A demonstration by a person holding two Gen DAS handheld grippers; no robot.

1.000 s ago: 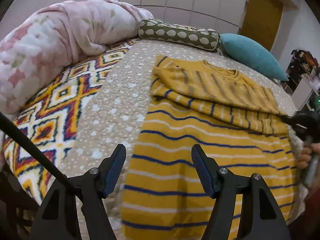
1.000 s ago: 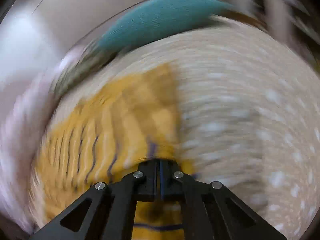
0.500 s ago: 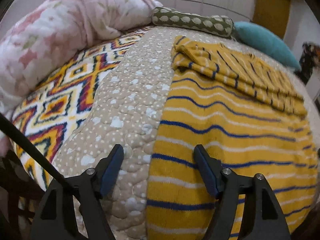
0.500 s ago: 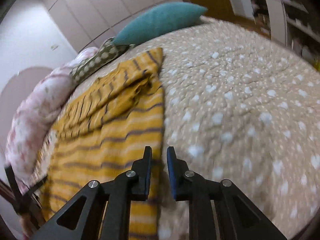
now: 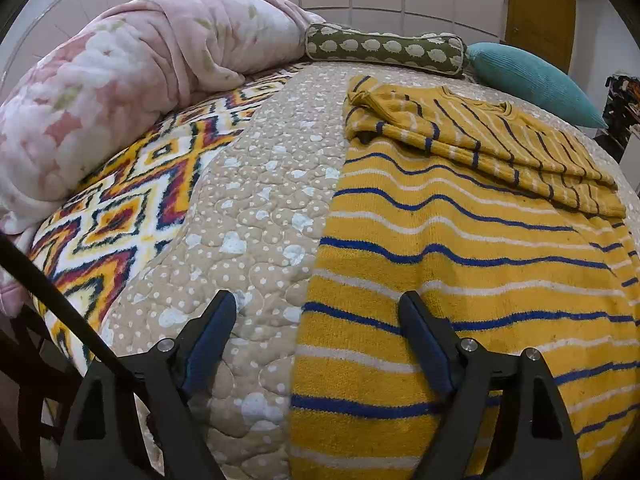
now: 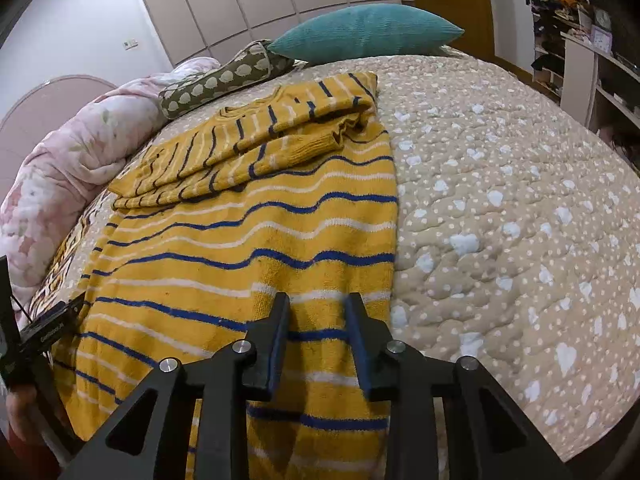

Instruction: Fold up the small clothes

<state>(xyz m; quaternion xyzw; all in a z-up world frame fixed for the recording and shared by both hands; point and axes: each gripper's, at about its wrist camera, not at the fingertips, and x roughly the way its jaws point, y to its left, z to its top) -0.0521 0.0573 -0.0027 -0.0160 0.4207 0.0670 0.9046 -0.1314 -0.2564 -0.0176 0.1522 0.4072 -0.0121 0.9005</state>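
A yellow sweater (image 5: 460, 240) with blue and white stripes lies flat on the beige quilted bedspread (image 5: 256, 216), both sleeves folded across its chest. My left gripper (image 5: 316, 312) hovers low over the sweater's near left edge. Its jaws are wide and still opening, and that edge runs between them untouched. In the right wrist view the sweater (image 6: 248, 240) fills the left half. My right gripper (image 6: 318, 312) hangs over its near right part. These jaws are narrow and opening, and no cloth is pinched between them. The left gripper (image 6: 40, 336) also shows at the left edge.
A pink floral blanket (image 5: 120, 80) is heaped at the back left on a zigzag-patterned throw (image 5: 120, 200). A green bolster (image 5: 384, 48) and a teal pillow (image 5: 528, 80) lie beyond the sweater. Shelves (image 6: 580, 48) stand to the right of the bed (image 6: 520, 200).
My right gripper swung from the sleeve area to the near hem, and its shut jaws parted. My left gripper dropped toward the sweater's left edge, and its jaws widened.
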